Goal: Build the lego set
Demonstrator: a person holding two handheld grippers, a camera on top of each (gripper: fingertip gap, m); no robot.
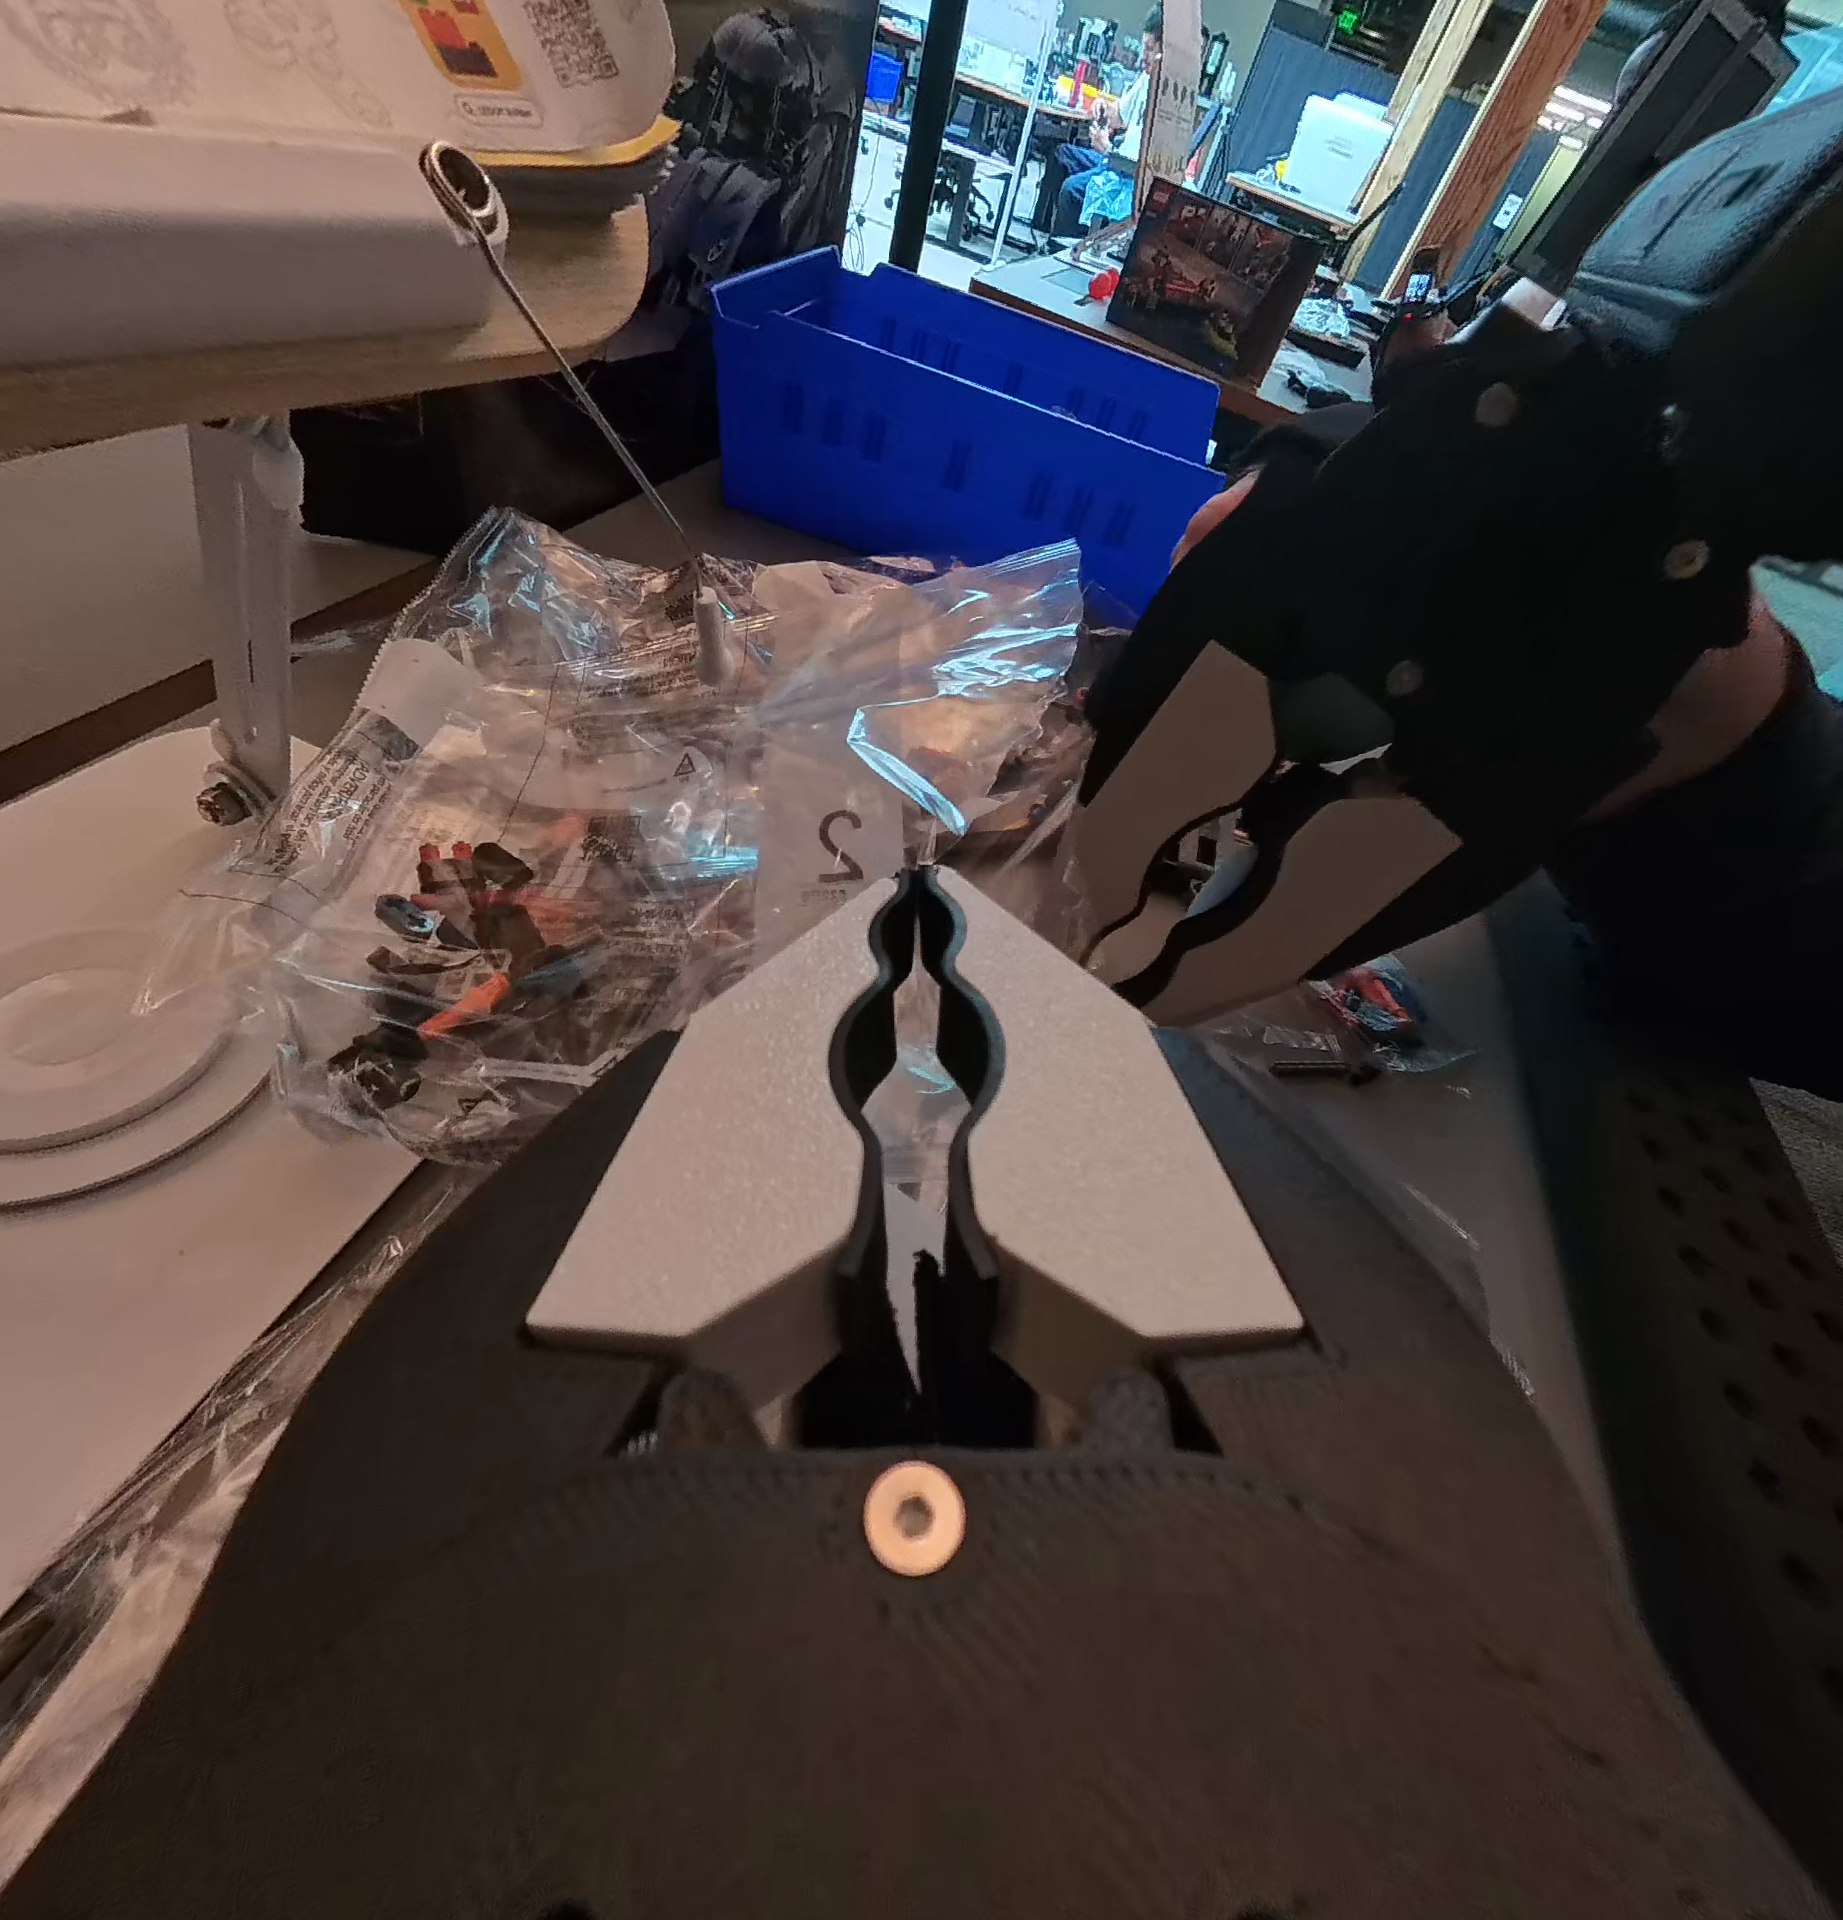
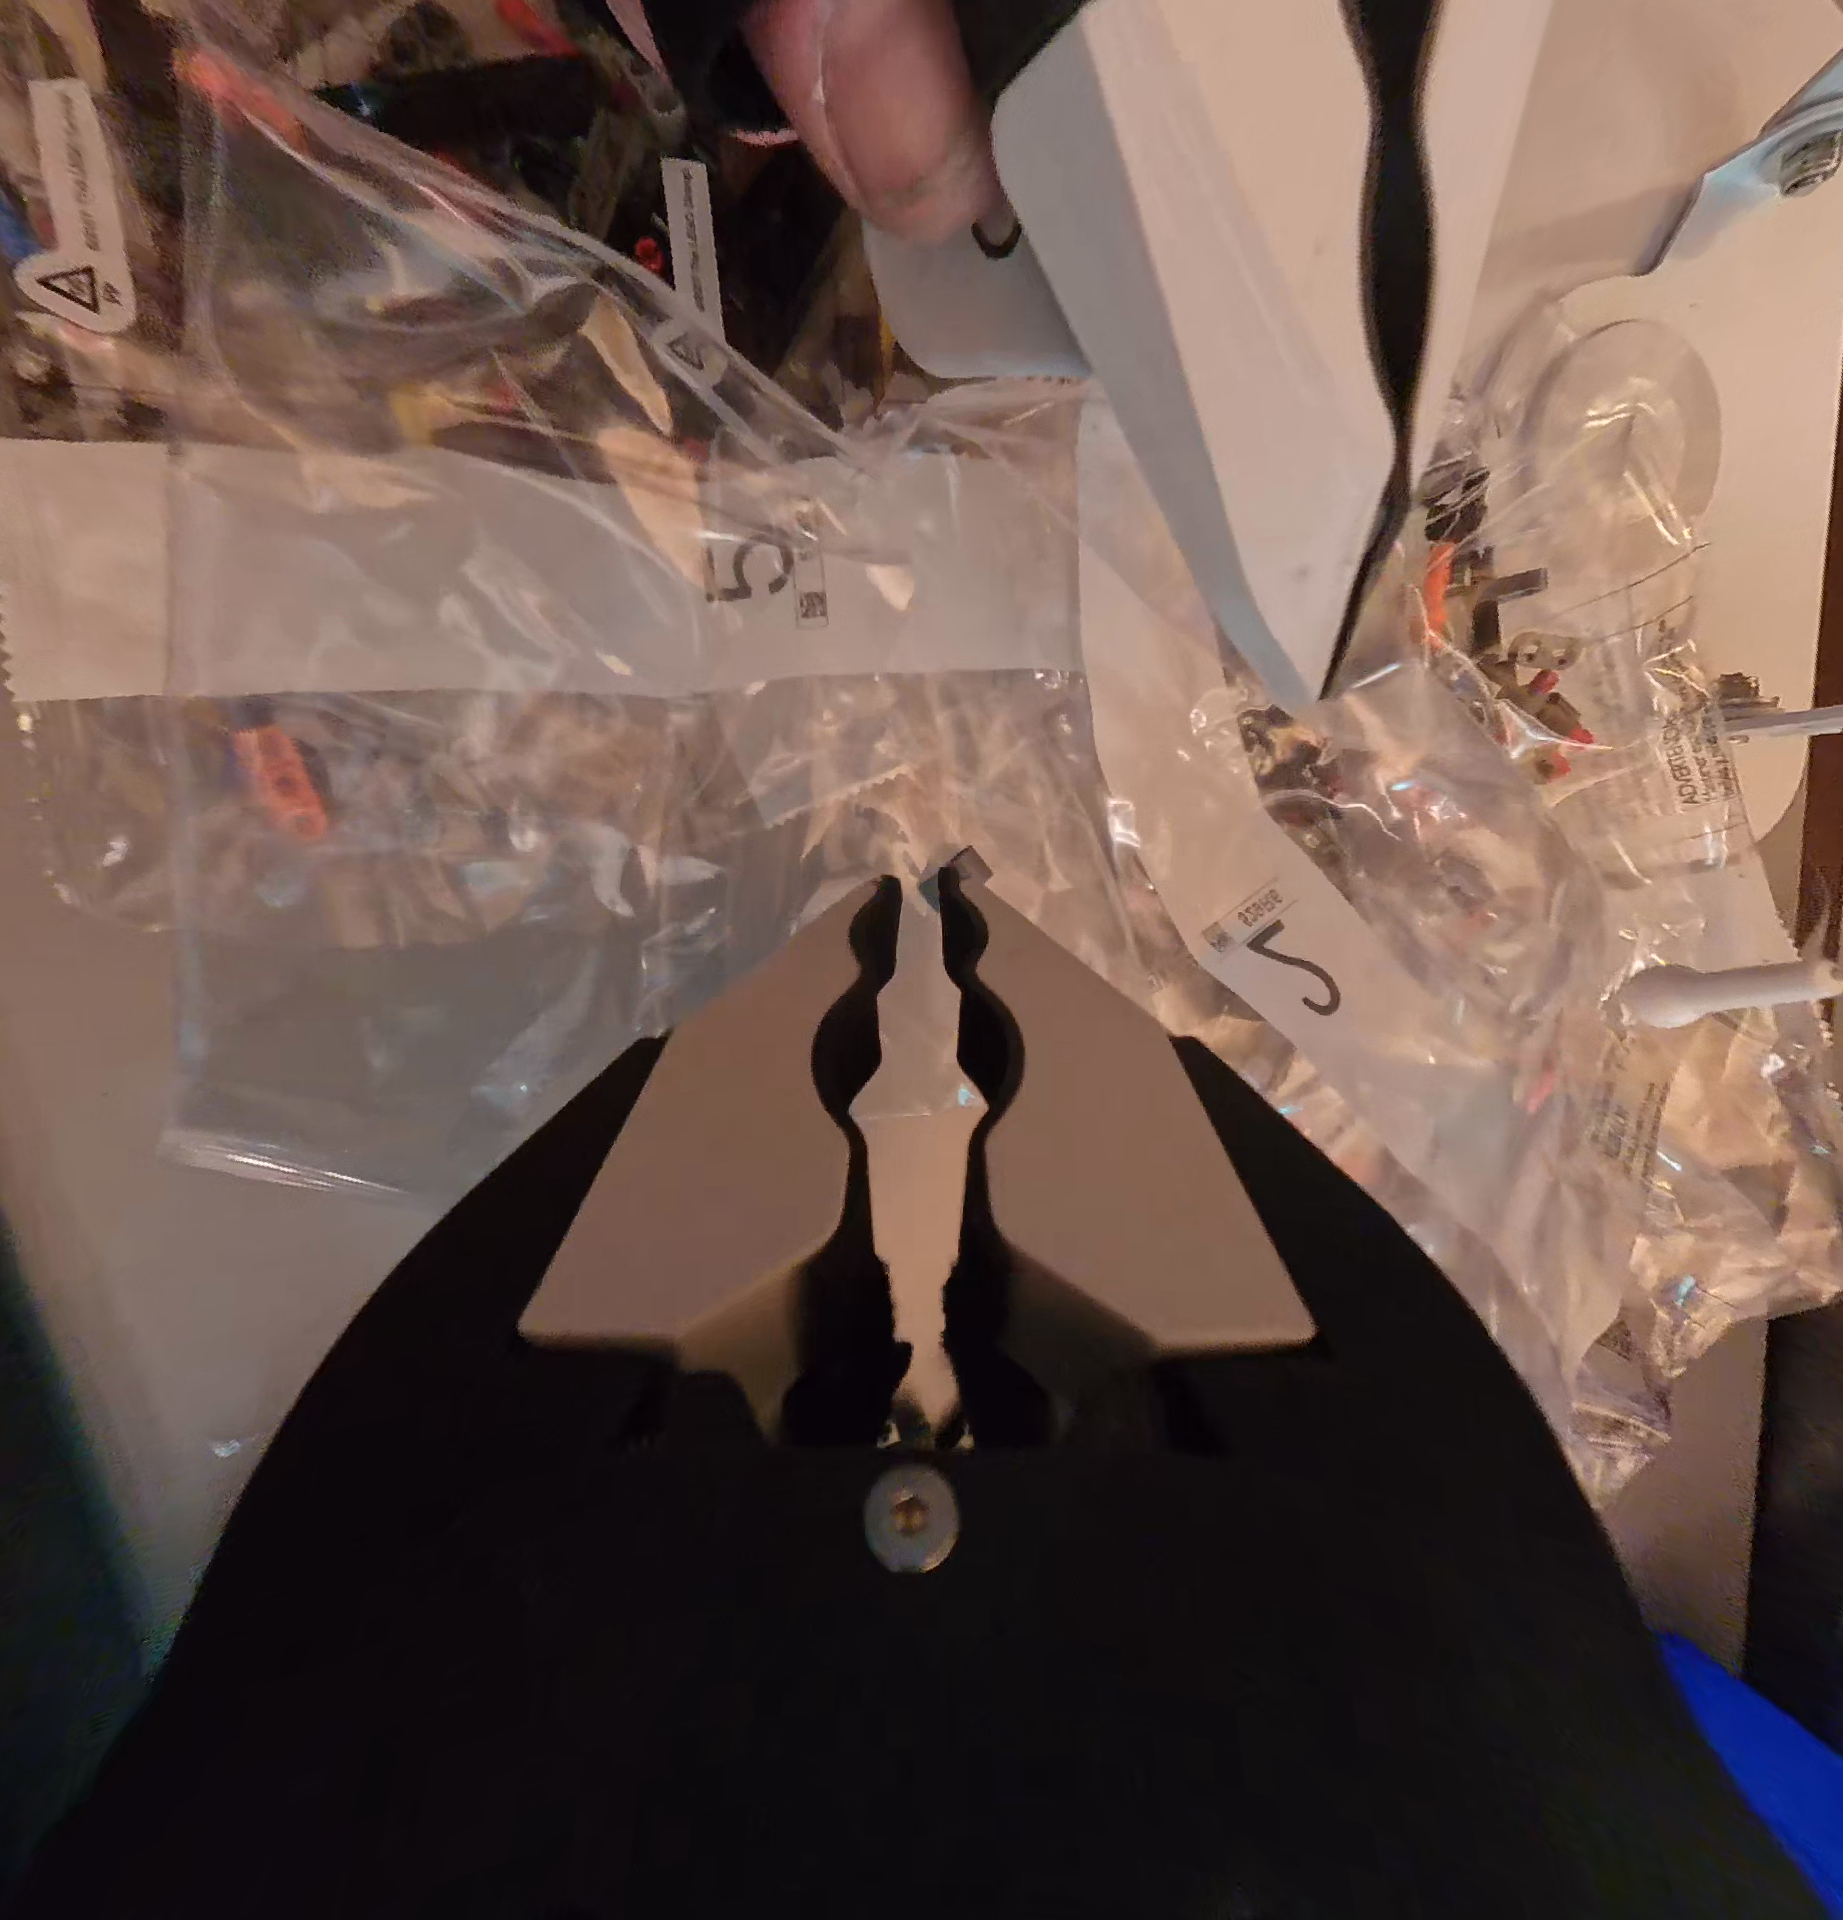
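Note:
Several clear plastic bags of Lego pieces lie heaped on the table. In the left wrist view my left gripper point(image 1: 917, 883) is shut, pinching the top edge of a bag with a numbered white strip point(image 1: 844, 821). Another bag of black, red and orange pieces point(image 1: 481, 935) lies to its left. My right gripper point(image 1: 1104, 945) comes in from the right, nearly shut, at the same heap. In the right wrist view my right gripper point(image 2: 922, 894) is pinched on crinkled clear plastic point(image 2: 844, 810). My left gripper point(image 2: 1301, 675) shows at the upper right, shut on the neighbouring bag point(image 2: 1519, 748).
A white stand with a round base point(image 1: 65, 1039) and post point(image 1: 252, 623) holds an instruction booklet point(image 1: 273, 73) at the left. A blue bin point(image 1: 958, 416) stands behind the bags. A Lego box point(image 1: 1208, 281) sits on a far table. A person's finger point(image 2: 886, 135) shows at the top. Left tips to right tips: about 7 cm.

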